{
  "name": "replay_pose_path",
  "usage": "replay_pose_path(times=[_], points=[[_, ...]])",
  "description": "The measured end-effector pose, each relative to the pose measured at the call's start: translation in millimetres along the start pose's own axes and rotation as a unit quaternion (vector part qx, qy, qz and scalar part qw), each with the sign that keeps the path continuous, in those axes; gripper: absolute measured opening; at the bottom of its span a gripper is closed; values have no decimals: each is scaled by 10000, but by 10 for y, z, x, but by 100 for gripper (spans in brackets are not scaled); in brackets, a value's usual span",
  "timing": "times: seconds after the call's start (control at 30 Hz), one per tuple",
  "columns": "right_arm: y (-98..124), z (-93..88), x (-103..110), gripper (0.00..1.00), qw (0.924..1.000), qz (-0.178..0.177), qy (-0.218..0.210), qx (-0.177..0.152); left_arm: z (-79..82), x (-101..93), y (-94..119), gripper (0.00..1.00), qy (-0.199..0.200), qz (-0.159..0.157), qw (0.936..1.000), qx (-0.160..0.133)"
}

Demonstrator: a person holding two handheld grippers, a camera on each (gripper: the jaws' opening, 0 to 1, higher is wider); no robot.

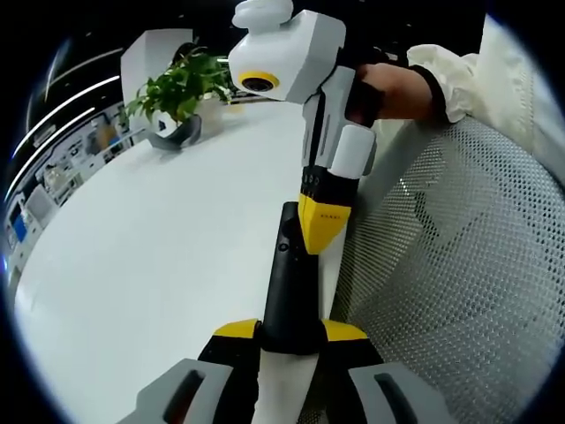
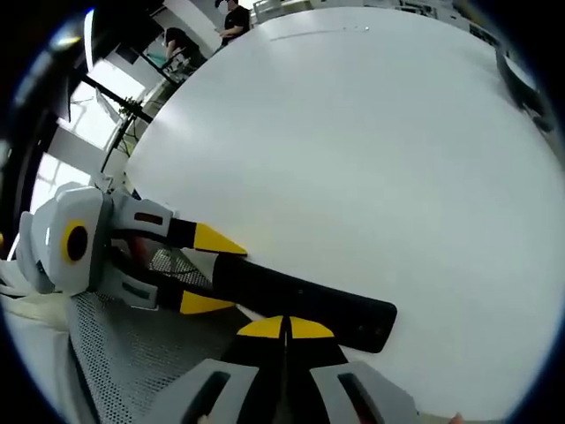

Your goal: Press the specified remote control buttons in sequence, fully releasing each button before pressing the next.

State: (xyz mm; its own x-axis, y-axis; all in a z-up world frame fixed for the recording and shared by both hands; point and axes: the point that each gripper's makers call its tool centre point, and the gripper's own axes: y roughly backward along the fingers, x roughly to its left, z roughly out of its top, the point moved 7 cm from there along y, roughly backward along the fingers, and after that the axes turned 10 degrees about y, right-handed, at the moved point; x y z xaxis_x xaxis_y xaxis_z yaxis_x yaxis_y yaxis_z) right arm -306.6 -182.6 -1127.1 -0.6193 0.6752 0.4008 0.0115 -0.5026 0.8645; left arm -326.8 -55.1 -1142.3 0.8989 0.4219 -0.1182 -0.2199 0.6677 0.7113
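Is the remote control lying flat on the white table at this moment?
No, the left gripper holds the black remote control up off the white table by its near end.

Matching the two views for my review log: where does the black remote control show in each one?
Left gripper view: the black remote control stands at lower centre, clamped between that view's own tongs.
Right gripper view: it lies across the lower middle, the left tongs holding one end.
Shared landmark: the white table.
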Motion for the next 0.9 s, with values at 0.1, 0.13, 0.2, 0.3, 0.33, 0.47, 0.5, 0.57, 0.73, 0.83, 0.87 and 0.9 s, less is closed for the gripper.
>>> replay_pose_path(times=[0.1, 0.13, 0.2, 0.3, 0.33, 0.47, 0.5, 0.57, 0.73, 0.83, 0.87, 0.9], points=[[3, 2, 9, 0, 10000, 5, -25, 15, -7, 2, -2, 25, -47, -55, 10000, -21], [2, 2, 14, 0, 10000, -13, -3, 23, -6, 4, -3, 25, -64, -72, 9999, -29], [0, 4, 19, 0, 10000, -14, 24, 11, -7, 7, -5, 24, -70, -90, 9999, -38], [4, 30, 37, 0, 9999, 117, -8, -88, -1, -1, -12, 24, -75, -104, 9999, -46], [10, 37, 37, 0, 9998, 125, -8, -122, 1, -1, -15, 24, -71, -109, 9999, -50], [23, 98, 48, 0, 9992, 215, -12, -339, 4, 1, -19, 25, -68, -113, 9999, -58], [20, 113, 56, 0, 9989, 249, -23, -387, 4, 1, -22, 25, -67, -116, 9999, -59], [7, 130, 55, 0, 9988, 247, -16, -430, 5, 2, -26, 25, -65, -116, 9999, -62], [-63, 104, 58, 0, 9996, 185, 87, -203, 2, 7, -26, 25, -56, -119, 9999, -72], [-51, 104, 48, 0, 9995, 235, 55, -224, 4, 6, -24, 25, -58, -117, 9999, -69], [-50, 103, 45, 0, 9994, 244, 32, -237, 5, 8, -22, 25, -60, -117, 9999, -67], [-49, 103, 42, 0, 9994, 258, 0, -250, 6, 9, -21, 25, -61, -118, 9999, -68]])
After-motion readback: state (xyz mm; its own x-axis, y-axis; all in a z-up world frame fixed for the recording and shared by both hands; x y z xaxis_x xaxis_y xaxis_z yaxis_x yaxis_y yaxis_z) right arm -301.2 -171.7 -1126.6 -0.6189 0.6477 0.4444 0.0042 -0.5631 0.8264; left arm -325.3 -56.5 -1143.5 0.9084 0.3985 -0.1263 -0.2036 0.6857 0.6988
